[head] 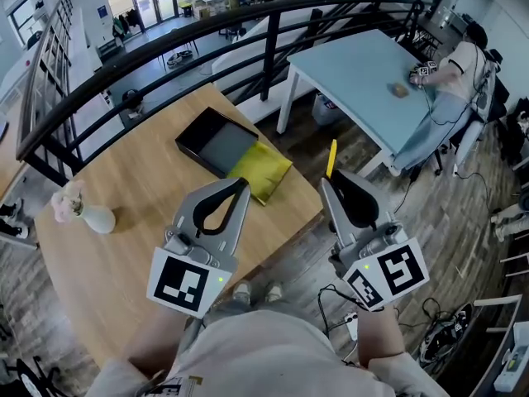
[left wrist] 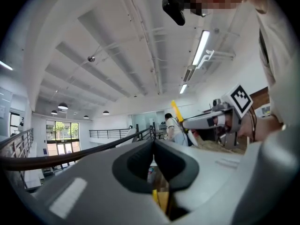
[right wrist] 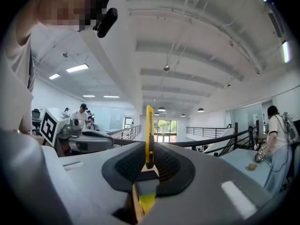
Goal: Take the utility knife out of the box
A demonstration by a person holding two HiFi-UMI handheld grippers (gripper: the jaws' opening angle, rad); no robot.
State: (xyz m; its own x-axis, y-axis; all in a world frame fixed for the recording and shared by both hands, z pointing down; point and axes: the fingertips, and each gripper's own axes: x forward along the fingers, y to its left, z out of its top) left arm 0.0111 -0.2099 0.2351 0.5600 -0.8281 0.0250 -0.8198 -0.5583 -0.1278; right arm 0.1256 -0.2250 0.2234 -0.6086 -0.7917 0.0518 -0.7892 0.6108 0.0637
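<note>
The right claw is clamping the utility knife, its jaws closed on the lower end of the slim yellow body. In the right gripper view the knife is standing upright between the dark pads, rising well above the right claw. In the head view the knife is hanging out of the box, past the edge of the round wooden surface and over the floor.

The left claw is holding nothing. Its jaws are meeting at the tips, and the left gripper view is showing the same: the left claw pressed together with only a narrow slit behind the tips. The two claws are hovering side by side in front of the person.

The black box is sitting open on the far part of the surface, well apart from both claws. A flat yellow pad is lying against its near corner. A small white vase with pale flowers is standing near the surface's left edge. A dark railing is curving behind it all.
</note>
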